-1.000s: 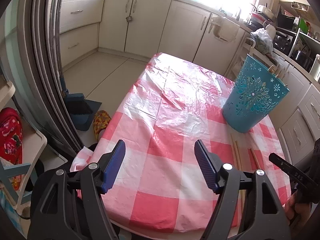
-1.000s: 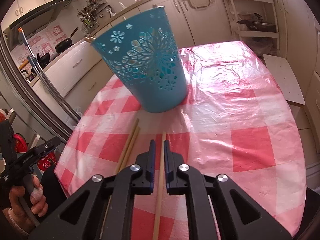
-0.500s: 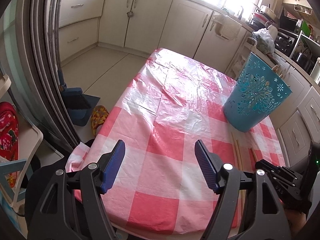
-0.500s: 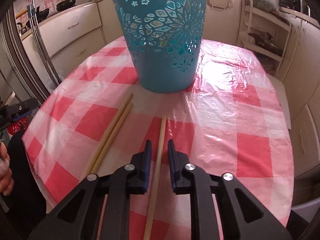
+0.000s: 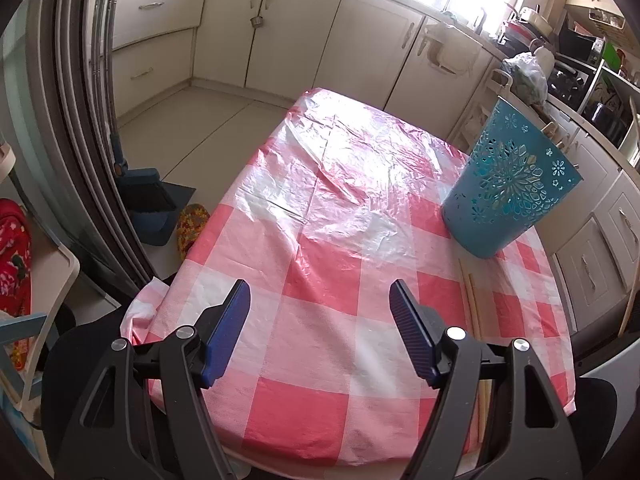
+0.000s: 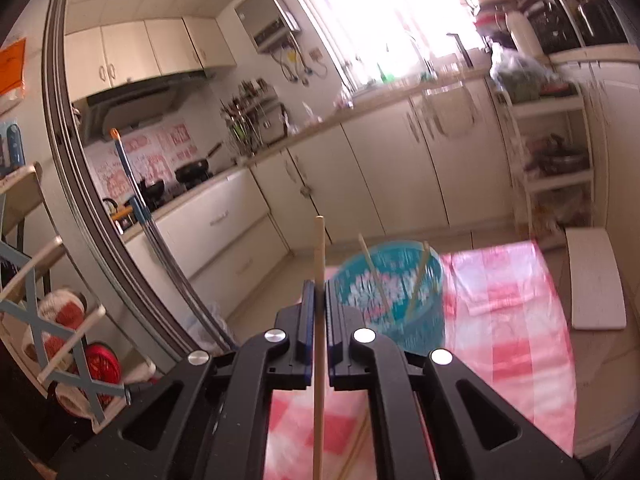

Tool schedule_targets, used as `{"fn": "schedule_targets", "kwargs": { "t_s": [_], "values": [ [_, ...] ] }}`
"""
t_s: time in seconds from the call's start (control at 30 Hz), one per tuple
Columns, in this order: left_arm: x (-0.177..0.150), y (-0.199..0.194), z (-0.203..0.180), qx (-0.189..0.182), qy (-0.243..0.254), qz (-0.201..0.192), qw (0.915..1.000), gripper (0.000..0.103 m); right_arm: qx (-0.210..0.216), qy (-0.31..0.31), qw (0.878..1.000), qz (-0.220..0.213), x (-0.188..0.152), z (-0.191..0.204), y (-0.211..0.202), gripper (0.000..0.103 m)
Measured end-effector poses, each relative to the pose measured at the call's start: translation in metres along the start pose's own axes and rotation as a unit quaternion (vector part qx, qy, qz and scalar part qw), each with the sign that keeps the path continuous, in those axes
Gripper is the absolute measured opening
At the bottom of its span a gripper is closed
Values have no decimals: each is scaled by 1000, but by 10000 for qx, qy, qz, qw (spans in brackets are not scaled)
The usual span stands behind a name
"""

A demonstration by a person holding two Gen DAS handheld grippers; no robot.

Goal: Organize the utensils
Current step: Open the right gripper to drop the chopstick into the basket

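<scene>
My right gripper (image 6: 319,300) is shut on a wooden chopstick (image 6: 319,256) and holds it upright, lifted above the table. Ahead and below stands the teal cut-out basket (image 6: 394,292), blurred, with two chopsticks (image 6: 372,268) leaning inside. In the left wrist view the basket (image 5: 508,184) stands at the table's right side. Two chopsticks (image 5: 470,296) lie on the checked cloth in front of it. The lifted chopstick (image 5: 628,308) shows at the right edge. My left gripper (image 5: 320,300) is open and empty over the near table edge.
The table has a red-and-white checked plastic cloth (image 5: 340,208). Kitchen cabinets (image 5: 280,32) run behind it. A sliding door frame (image 5: 80,120) stands left. A dustpan (image 5: 148,200) and slipper (image 5: 192,224) lie on the floor.
My right gripper closed on the single chopstick and lifted it off the cloth, tilting upward. The left gripper stayed open and drifted slightly.
</scene>
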State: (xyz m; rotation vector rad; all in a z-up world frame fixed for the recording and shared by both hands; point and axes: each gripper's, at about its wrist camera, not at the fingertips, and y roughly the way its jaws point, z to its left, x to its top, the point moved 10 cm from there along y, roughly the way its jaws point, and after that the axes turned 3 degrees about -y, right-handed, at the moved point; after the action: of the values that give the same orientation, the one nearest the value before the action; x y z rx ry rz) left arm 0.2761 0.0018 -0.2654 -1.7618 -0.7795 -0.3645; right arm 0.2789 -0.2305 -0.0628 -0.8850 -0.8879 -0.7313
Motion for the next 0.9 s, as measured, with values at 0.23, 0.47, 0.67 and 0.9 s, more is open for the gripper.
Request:
{"fn": "schedule_targets", "kwargs": {
  "t_s": [0.23,0.47,0.67,0.9],
  "values": [
    [6,-8,-7,-66,68,-58,9999,69,-687,-419,9917,-999,84,-6,49,6],
    [9,-3,-6,-79,-21,10,10000,70,-1425,-605,9846,-808,50,-43,90,6],
    [9,1,-10,-70,12,29,10000,70,-1435,-521,9876,-356,12,-55,93,7],
    [13,-11,-18,-12,173,-135,9998,72,-1272,-592,9894,-383,0,-37,54,19]
  ]
}}
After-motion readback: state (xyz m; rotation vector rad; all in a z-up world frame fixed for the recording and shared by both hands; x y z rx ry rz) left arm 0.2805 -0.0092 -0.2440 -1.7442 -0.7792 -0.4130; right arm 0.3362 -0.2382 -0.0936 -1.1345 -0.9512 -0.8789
